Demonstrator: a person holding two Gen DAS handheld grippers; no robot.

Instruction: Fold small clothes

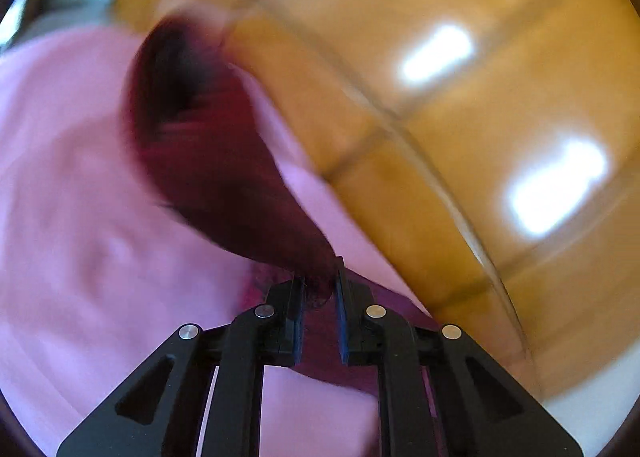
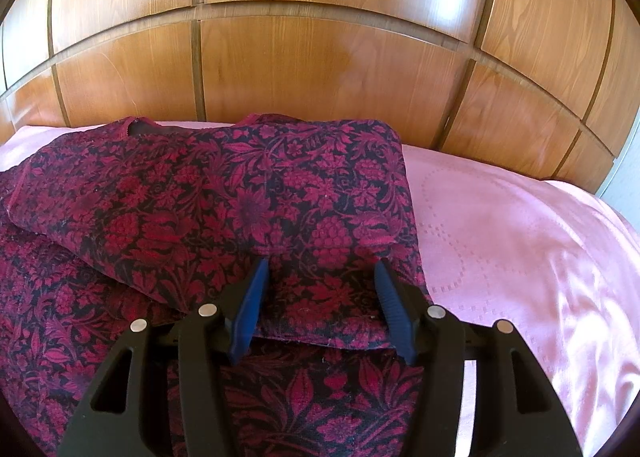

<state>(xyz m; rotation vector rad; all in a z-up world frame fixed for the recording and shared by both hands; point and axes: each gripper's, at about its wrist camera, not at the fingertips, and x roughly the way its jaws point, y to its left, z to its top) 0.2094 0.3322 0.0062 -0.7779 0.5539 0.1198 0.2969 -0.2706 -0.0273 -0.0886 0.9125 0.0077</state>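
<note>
Left wrist view badly blurred; we read it with caution. Left gripper [image 1: 320, 281] has its jaws nearly together, pinching a tip of the dark red garment [image 1: 208, 145]; the cloth streams up and away ahead of the fingers, off the pink bedspread [image 1: 72, 217], with the wooden headboard [image 1: 460, 117] beyond to the right

Right wrist view sharp. Right gripper [image 2: 320, 285] stands with jaws spread wide, holding nothing; blue fingertips [image 2: 256, 285] hover just over the floral garment [image 2: 224, 193], whether touching the cloth we cannot tell. Garment lies directly ahead of and below this gripper, already doubled: an upper layer with neckline at the far end rests across a lower layer that runs back under the fingers. Bare bedspread off to the gripper's right, headboard behind

Our judgement: a fold is in progress, left side carrying an edge or sleeve over, right side free

Next move likely calls for laying the lifted part down flat onto the stack, edges lined up, then releasing; the right gripper could press or smooth the fold
</note>
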